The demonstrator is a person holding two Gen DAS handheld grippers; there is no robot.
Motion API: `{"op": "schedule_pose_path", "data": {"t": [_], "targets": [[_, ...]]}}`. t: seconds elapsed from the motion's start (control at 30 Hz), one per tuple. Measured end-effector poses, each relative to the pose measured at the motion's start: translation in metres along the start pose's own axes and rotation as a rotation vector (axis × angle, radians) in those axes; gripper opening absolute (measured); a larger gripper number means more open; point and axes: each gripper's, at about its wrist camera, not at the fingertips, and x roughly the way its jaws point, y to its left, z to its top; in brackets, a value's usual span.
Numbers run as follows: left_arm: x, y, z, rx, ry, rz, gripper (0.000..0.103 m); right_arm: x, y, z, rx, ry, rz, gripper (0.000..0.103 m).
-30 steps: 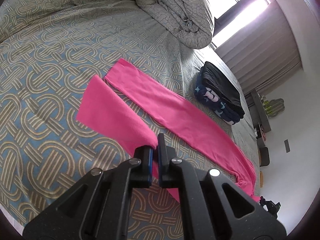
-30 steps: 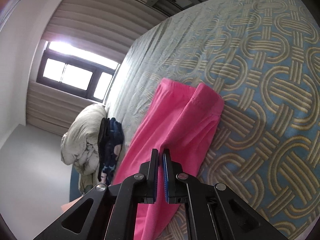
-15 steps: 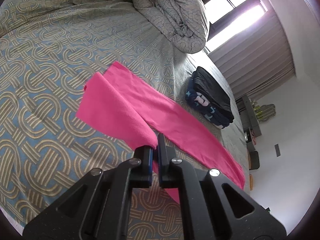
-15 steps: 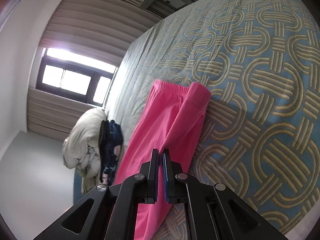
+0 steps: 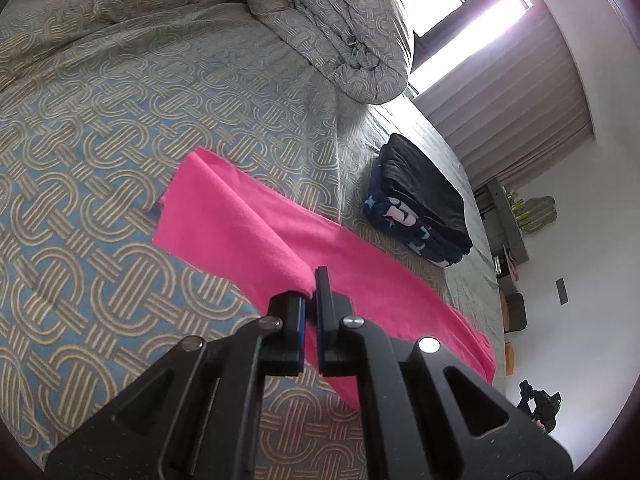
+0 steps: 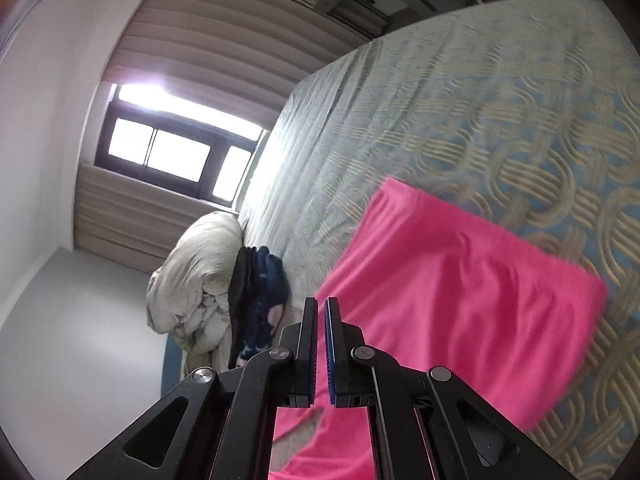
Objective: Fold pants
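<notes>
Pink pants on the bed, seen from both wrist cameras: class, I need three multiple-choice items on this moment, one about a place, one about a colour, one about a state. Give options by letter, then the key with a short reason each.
1. Where does the folded pile of dark clothes lie?
A. On the bed, between the pink pants and the rolled duvet
B. On the floor
C. On top of the pants

2. What colour are the pants?
A. Grey
B. Bright pink
C. Navy

3. What are the left tongs doing?
A. Hanging open above the bed
B. Shut on the duvet
C. Shut on a fold of the pants

Key:
1 A, the pile sits on the bedspread beyond the pants, below the duvet.
2 B, the cloth is vivid pink in both views.
3 C, pink fabric is pinched between the closed fingers.
</notes>
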Motion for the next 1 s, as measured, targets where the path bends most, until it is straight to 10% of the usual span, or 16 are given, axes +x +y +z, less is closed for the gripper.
{"op": "schedule_pose_path", "data": {"t": [0.13, 0.37, 0.7, 0.8, 1.0], "targets": [[-0.005, -0.001, -0.007, 0.026, -0.006, 0.011, 0.005, -0.003, -0.007, -0.018, -0.032, 0.065, -0.04, 0.008], [-0.014, 0.002, -0.01, 0.024, 0.002, -0.01, 0.005, -0.061, -0.077, -0.07, 0.104, 0.026, -0.178, 0.058], [-0.017, -0.001, -0.015, 0.018, -0.002, -0.021, 0.005, -0.028, -0.102, -0.048, 0.117, 0.01, -0.221, 0.058], [-0.017, -0.001, -0.015, 0.014, 0.0, -0.018, 0.005, -0.012, -0.105, -0.043, 0.133, 0.03, -0.199, 0.005], [-0.015, 0.0, -0.009, -0.002, -0.009, -0.002, 0.005, -0.01, -0.1, -0.04, 0.197, -0.002, -0.075, 0.005]]}}
